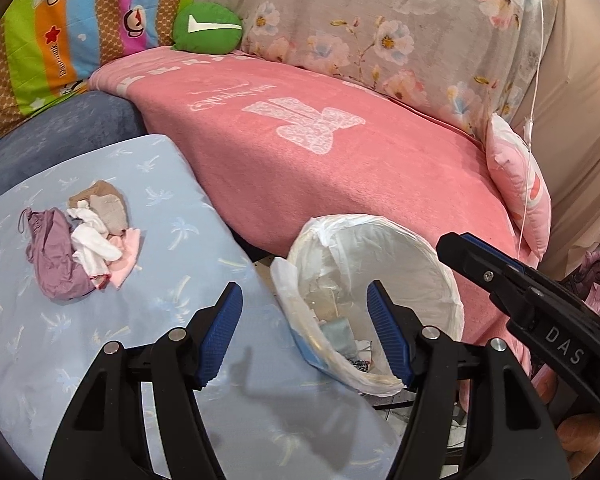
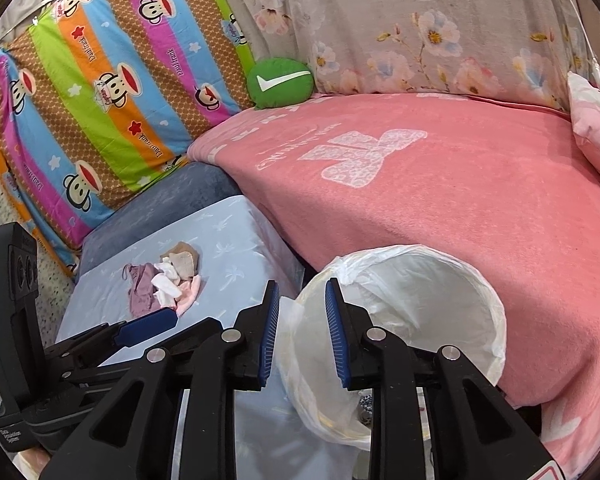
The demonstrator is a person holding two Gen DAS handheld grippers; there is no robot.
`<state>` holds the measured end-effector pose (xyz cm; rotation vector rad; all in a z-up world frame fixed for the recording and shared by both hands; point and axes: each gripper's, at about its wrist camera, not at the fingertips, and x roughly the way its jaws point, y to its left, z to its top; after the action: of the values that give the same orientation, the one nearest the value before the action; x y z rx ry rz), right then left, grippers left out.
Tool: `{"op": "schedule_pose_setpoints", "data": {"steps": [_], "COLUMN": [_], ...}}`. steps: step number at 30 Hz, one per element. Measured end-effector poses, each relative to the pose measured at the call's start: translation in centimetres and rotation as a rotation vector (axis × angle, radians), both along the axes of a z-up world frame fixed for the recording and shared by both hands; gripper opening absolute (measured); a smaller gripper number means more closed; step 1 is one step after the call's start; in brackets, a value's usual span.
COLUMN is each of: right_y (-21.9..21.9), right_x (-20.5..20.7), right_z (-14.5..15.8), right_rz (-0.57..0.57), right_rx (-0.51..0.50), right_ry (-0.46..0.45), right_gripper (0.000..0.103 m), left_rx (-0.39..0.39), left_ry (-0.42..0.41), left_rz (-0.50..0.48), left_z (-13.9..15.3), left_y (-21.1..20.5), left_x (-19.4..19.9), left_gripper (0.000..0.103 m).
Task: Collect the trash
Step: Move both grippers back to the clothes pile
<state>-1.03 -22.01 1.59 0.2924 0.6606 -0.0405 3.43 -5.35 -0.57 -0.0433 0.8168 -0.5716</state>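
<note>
A heap of crumpled scraps (image 1: pixel 80 248), purple, white, beige and pink, lies on the pale blue cushion (image 1: pixel 100 360); the right wrist view shows the heap (image 2: pixel 164 284) at centre left. A bin with a white liner (image 1: pixel 400 240) stands between the cushion and the pink-covered seat, with paper scraps (image 1: pixel 340 324) at its bottom. My left gripper (image 1: pixel 306 320) is open and empty, hovering over the cushion's edge and the bin's near rim. My right gripper (image 2: pixel 303 320) stands narrowly open over the bin's left rim (image 2: pixel 496 304), nothing pinched between its pads. Each gripper shows in the other's view: the right gripper (image 1: pixel 460 244), the left gripper (image 2: pixel 168 318).
A pink blanket (image 1: pixel 320 160) covers the seat behind the bin. A green round cushion (image 1: pixel 206 28), a striped cartoon pillow (image 2: pixel 100 100), a floral pillow (image 1: pixel 380 20) and a small pink pillow (image 1: pixel 520 184) line the back. A thin white cord (image 1: pixel 534 80) hangs at the right.
</note>
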Motion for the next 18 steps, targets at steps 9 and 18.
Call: {"op": "schedule_pose_setpoints", "data": {"steps": [9,18], "right_y": [4.2,9.4], "right_x": [2.0,4.8], "right_z": [-0.4,-1.7], "right_rz": [0.064,0.147], "right_rx": [-0.016,-0.036], "right_ry": [0.013,0.04], "right_gripper": [0.032,0.033], "left_rx": [-0.011,0.017], "left_ry": [0.023,0.047], "left_rz": [0.096,0.193], "left_z": [-0.9,-2.4], "left_y": [4.6,9.6], "left_x": [1.5,3.4], "left_gripper": [0.068,0.071]}}
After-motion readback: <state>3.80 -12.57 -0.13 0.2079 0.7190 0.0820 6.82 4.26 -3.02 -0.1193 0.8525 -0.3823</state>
